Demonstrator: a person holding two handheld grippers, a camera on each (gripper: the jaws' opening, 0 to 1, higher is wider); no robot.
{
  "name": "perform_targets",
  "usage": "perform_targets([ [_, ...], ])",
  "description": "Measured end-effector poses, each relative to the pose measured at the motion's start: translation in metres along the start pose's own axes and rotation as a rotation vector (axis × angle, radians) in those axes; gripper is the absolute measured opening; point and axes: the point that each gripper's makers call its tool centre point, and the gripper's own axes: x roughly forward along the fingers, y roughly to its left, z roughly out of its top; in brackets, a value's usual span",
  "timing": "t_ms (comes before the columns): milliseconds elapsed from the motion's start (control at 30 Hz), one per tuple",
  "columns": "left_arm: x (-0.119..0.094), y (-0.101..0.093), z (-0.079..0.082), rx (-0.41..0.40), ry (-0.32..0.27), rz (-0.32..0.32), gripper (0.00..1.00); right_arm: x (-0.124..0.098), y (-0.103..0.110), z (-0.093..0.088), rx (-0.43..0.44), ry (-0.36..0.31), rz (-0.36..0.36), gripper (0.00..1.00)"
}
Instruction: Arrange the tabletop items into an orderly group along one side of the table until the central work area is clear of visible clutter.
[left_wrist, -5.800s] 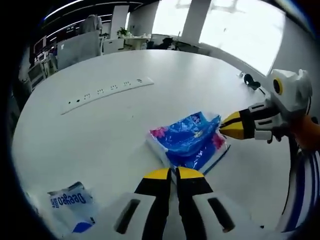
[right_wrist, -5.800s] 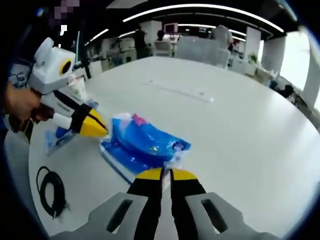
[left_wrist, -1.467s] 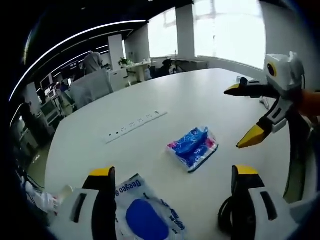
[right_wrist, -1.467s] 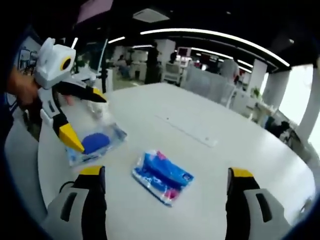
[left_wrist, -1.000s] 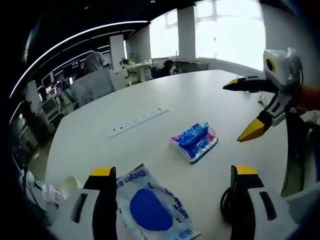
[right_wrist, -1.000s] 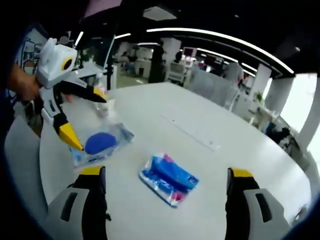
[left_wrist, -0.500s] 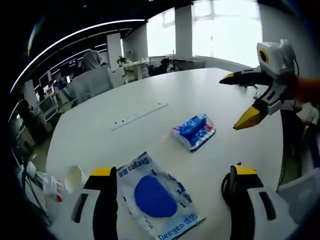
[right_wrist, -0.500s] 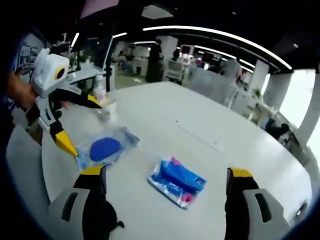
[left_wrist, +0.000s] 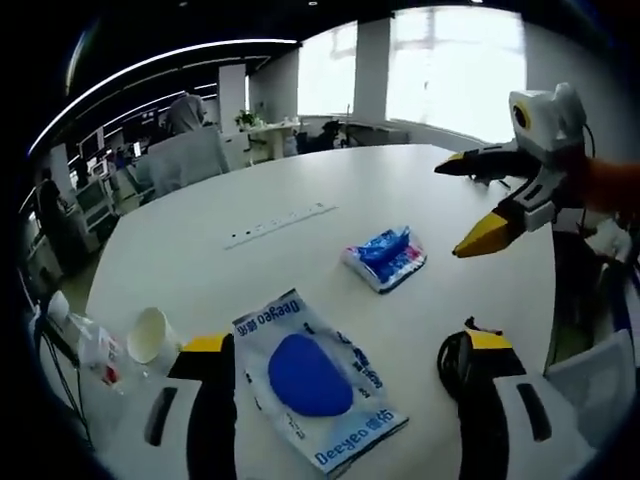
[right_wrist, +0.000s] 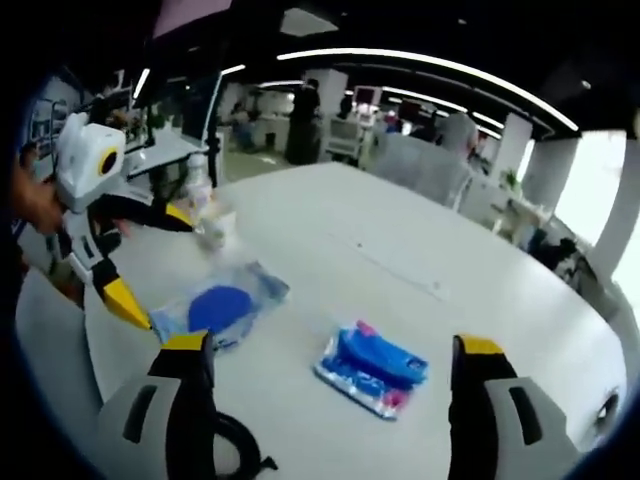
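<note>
Where 2 grippers gape: 2 packets (left_wrist: 318, 385), 1 cup (left_wrist: 151, 334).

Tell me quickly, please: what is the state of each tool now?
Left tool: open, holding nothing.
Right tool: open, holding nothing.

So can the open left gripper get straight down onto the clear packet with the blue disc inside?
Probably yes. The left gripper has its jaws spread wide, with the clear packet lying flat between them, nothing on top.
</note>
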Motion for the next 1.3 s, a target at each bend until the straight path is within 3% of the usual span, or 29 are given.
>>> perform_targets([
  [700,-0.011,0.009,-0.024,-0.01,0.0,-0.071,0.91,0.002,0.028,0.0,0.03,0.037,-0.055,0.93],
  [967,-0.008,0.02,-0.024,-0.002,-0.016,-0.07,0.9,0.011,0.032,0.017,-0.06,0.011,-0.027,0.84],
  [1300,-0.011,0.029,-0.037,-0.022,-0.006,-0.033,0.89,0.026,0.039,0.026,-0.101,-0.006,0.026,0.82],
])
